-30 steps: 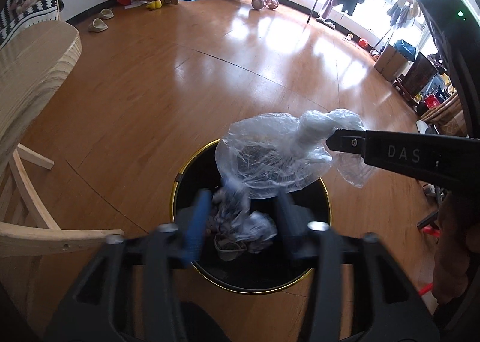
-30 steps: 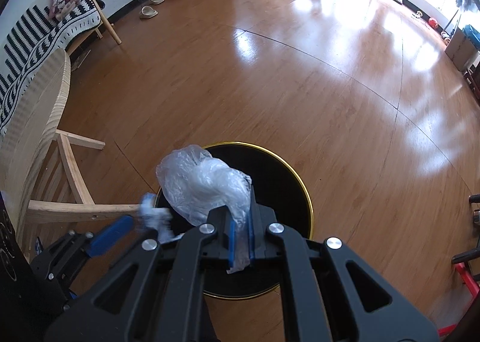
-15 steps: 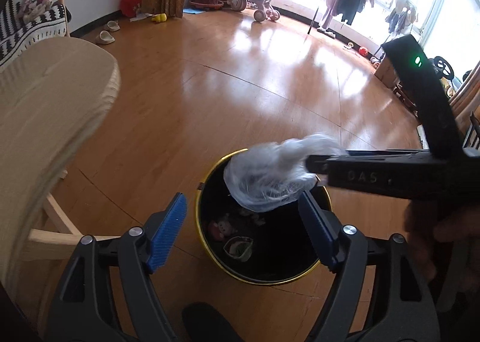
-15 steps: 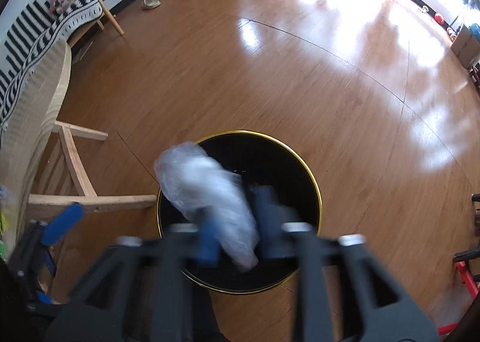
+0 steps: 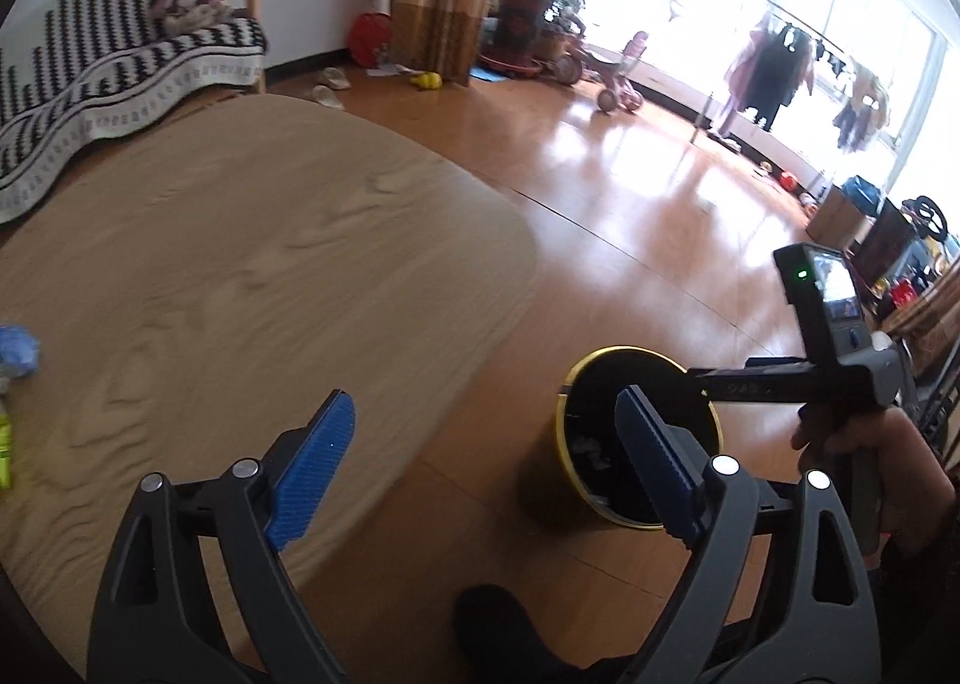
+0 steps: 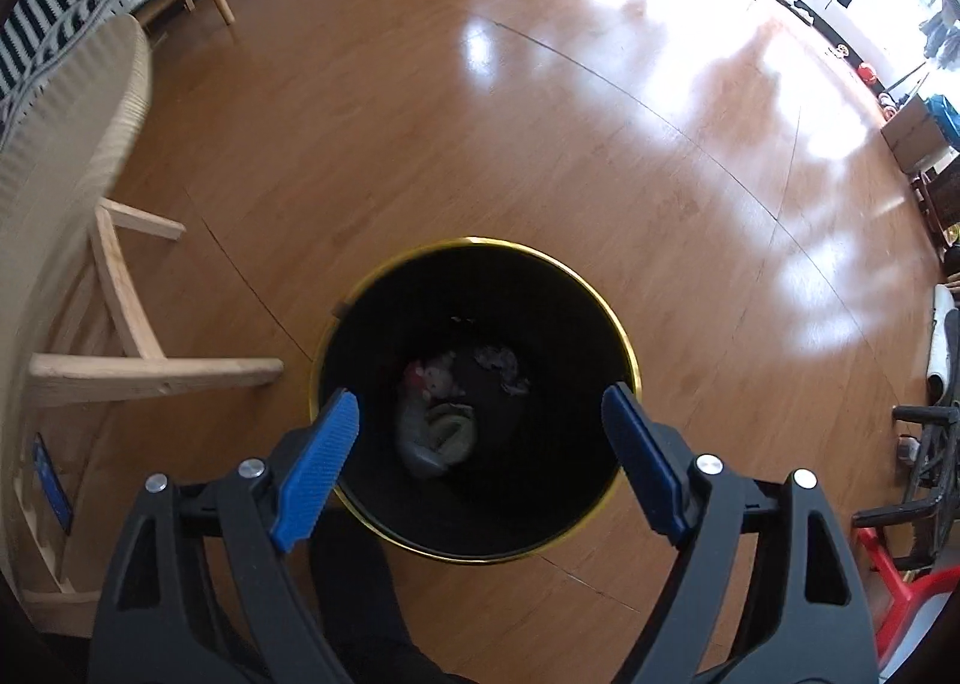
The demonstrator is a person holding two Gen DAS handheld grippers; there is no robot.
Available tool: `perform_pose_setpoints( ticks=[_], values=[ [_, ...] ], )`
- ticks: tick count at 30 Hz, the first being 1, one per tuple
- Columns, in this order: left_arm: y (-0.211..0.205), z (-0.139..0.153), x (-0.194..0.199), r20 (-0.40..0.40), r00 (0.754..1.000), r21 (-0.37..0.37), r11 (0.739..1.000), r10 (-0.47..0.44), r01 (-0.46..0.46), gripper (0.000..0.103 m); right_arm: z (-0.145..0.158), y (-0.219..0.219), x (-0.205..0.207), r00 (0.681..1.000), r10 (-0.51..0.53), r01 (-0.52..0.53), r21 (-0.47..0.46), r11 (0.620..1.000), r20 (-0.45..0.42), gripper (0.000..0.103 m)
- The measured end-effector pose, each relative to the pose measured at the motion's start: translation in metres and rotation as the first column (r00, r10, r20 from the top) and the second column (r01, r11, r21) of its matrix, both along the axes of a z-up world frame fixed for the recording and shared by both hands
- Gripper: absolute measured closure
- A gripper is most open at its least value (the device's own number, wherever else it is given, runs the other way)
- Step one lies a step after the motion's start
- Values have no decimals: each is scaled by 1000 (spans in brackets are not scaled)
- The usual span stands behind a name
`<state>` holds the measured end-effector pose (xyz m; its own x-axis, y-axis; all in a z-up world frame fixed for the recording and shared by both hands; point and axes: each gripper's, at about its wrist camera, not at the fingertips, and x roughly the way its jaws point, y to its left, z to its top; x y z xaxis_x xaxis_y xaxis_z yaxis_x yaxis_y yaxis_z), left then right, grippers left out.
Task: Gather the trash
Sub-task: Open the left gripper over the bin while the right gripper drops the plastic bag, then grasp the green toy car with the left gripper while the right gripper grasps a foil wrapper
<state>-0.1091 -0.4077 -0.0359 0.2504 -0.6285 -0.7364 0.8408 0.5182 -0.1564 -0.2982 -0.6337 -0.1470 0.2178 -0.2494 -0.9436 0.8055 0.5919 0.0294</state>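
Observation:
A black trash bin with a gold rim [image 6: 624, 342] stands on the wooden floor, with crumpled trash [image 6: 444, 420] at its bottom. My right gripper [image 6: 474, 462] is open and empty directly above the bin. My left gripper [image 5: 480, 465] is open and empty, over the edge of the round wooden table [image 5: 240, 264], with the bin [image 5: 576, 384] to its right. The right gripper's body shows in the left wrist view [image 5: 780, 384] above the bin. A blue scrap [image 5: 18, 348] and a yellow-green item [image 5: 5, 444] lie at the table's left edge.
The wooden table's legs [image 6: 120, 312] stand left of the bin. A striped sofa [image 5: 120, 78] is at the back left. A red stool [image 6: 900, 582] and dark frames are at the right. My foot [image 5: 498, 624] is in front of the bin.
My right gripper has opened and let the plastic bag fall into the bin. My left gripper has opened, dropped its crumpled trash, and swung left and up over the table.

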Motion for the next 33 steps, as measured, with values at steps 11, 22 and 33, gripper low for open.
perform_pose_setpoints(
  ticks=[11, 22, 33],
  values=[
    [155, 31, 85, 61, 941, -7, 943, 332, -332, 13, 112, 147, 139, 853, 332, -326, -85, 941, 402, 22],
    [350, 2, 161, 96, 756, 62, 754, 647, -654, 13, 143, 339, 289, 623, 638, -652, -150, 743, 452, 22],
    [349, -25, 185, 74, 795, 106, 787, 603, -607, 13, 126, 417, 360, 573, 738, -722, -207, 661, 357, 24]
  ],
)
